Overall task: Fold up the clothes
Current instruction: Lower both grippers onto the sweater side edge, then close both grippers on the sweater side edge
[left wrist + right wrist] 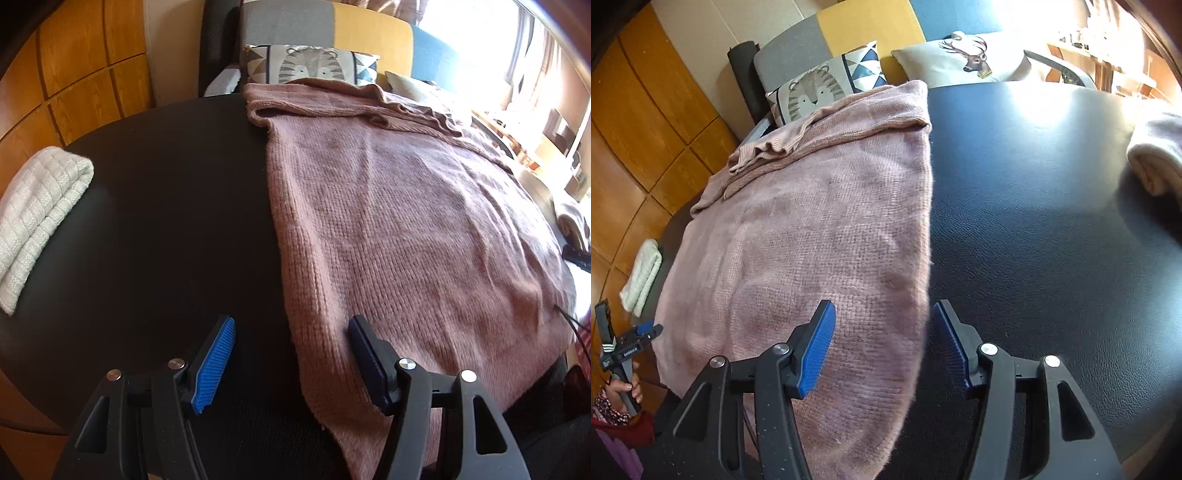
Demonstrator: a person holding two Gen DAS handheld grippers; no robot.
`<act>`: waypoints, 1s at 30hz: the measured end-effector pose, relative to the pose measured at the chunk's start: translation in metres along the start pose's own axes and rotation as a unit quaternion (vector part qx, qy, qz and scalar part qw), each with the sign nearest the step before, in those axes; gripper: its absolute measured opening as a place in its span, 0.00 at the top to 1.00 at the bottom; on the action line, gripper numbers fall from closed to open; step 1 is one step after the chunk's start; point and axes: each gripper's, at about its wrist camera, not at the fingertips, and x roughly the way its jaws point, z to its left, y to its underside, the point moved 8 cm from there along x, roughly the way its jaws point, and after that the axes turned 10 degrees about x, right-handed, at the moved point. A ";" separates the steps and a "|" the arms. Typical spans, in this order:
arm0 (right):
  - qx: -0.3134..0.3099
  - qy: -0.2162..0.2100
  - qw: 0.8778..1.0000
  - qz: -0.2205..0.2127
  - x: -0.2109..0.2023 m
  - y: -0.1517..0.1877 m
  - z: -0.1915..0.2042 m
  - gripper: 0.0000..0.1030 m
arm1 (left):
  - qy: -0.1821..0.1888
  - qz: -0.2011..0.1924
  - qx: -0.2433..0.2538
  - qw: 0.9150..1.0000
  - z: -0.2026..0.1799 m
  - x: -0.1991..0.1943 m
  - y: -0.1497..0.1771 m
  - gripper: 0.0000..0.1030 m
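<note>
Seen from the left wrist: pink knitted sweater (pixel 399 221) spread flat on the dark round table (pixel 166 206), long axis running from the near table edge away toward the sofa, a folded band and a rumpled sleeve lying across its far end. Left gripper (pixel 291 354) poised above the garment's near left edge, jaws wide apart, one pad over bare tabletop and the other over the knit, nothing pinched. Folded white knit (pixel 40 218) parked well apart at the table's left rim; tiger-print cushion (pixel 314 68) behind the far end of the sweater. Seen from the right wrist: same sweater (pixel 820 236) lying lengthwise toward the cushions, its straight right edge dividing fabric from bare black surface (pixel 1052 229). Right gripper (pixel 884 350) set astride that edge near the closest corner, jaws apart, no cloth clamped between the pads. Other handheld gripper (pixel 628 343) visible low at far left beside the garment's opposite edge, held in a hand (pixel 622 387). Pale folded bundle (pixel 1156 155) at the table's right rim, deer-print cushion (pixel 975 59) beyond. Likely trouble from here: thick, loose knit bunching or slipping if only the top layer is pinched, leaving a skewed fold; uneven lifts by the two grippers dragging the sweater off its line; near hem, seemingly draped over the table edge, sliding down if tugged toward the person.
</note>
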 end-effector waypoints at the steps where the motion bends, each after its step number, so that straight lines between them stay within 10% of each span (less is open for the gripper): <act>1: 0.007 -0.003 1.000 0.007 0.001 0.001 -0.003 0.43 | 0.004 0.001 0.002 1.000 0.000 -0.001 0.001 0.37; 16: -0.014 -0.070 0.997 0.040 0.012 0.018 0.030 0.39 | 0.052 0.003 0.026 0.998 -0.018 0.004 -0.006 0.36; 21: -0.076 -0.013 0.996 0.032 0.023 0.023 0.046 0.40 | 0.046 -0.005 0.053 0.998 -0.036 0.009 -0.011 0.35; 30: -0.112 0.021 0.993 0.019 0.028 0.027 0.051 0.77 | 0.052 -0.001 0.041 0.998 -0.038 0.012 -0.013 0.34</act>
